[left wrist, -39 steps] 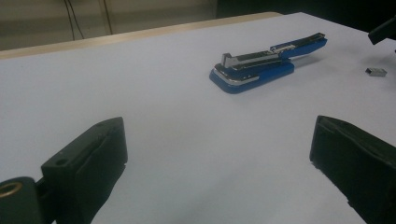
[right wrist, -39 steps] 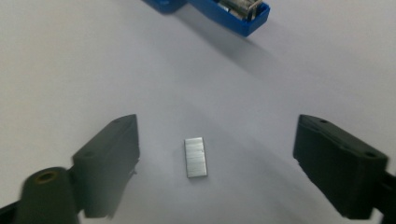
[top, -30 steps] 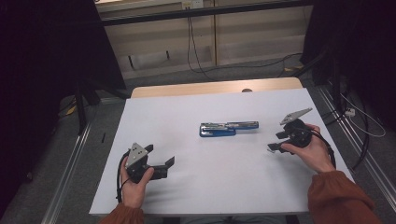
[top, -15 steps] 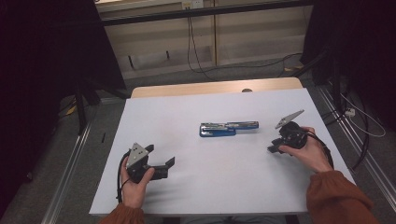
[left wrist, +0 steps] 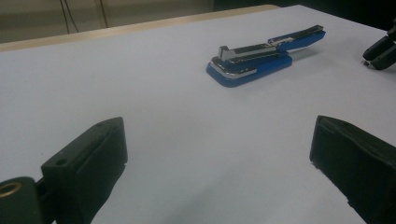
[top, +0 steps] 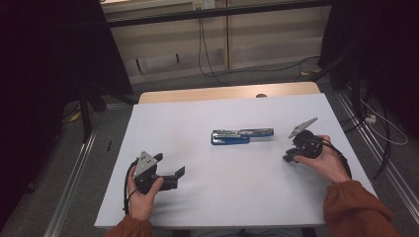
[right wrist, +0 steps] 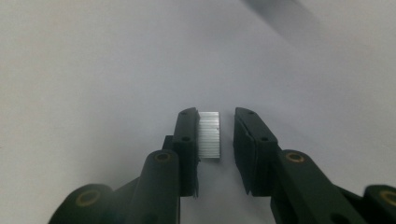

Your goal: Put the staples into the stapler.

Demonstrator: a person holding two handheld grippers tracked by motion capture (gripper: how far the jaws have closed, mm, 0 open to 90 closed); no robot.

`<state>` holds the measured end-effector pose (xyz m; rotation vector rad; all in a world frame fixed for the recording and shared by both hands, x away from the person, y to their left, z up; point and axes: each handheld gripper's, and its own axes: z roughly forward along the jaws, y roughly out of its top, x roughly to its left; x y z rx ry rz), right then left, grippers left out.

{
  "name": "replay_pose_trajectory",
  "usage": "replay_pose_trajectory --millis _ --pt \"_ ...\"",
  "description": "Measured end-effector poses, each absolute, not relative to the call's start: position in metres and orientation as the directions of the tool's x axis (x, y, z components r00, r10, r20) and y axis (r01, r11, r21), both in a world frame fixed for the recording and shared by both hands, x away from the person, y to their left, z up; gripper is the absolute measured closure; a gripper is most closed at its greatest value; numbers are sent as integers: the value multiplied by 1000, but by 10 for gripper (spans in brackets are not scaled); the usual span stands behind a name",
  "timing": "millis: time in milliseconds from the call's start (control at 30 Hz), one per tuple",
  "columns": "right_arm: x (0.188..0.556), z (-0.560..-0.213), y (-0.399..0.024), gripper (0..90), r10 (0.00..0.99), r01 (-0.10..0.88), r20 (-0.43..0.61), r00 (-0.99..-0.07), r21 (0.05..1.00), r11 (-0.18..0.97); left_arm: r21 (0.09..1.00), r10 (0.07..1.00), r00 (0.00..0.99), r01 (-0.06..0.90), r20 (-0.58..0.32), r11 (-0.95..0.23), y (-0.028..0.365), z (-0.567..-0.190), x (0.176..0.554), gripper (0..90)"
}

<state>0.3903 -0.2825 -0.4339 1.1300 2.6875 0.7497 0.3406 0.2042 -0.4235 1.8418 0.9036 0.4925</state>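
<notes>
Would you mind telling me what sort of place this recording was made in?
Probably a lab or workshop recording station: a white table bearing just a blue stapler, dark curtains on both sides, and loose cables trailing over the floor behind.

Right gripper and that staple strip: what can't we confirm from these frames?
- Grip on the staple strip: in the right gripper view it lies between the jaws of the right gripper, against one pad, with a gap to the other; the jaws have just been closing.
- High view: strip too small; the hand covers the jaws.
- Stapler: whether it's loaded is too small to tell.
</notes>
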Motion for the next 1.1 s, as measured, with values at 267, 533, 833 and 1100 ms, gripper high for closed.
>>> replay_pose_trajectory --millis 267,533,833,1100 --pt "389 -433 -281 791 701 632 59 -711 492 599 901 766 639 370 -70 -226 204 -423 341 42" --pt "389 -433 -283 792 703 637 73 -708 496 590 900 766 638 374 -76 -222 205 -424 342 42" --pt "388 -428 -283 792 700 619 66 -711 533 577 902 766 637 378 -89 -209 205 -423 342 42" --pt "388 -425 -283 792 694 609 77 -715 555 566 900 766 637 380 -88 -213 205 -424 343 42"
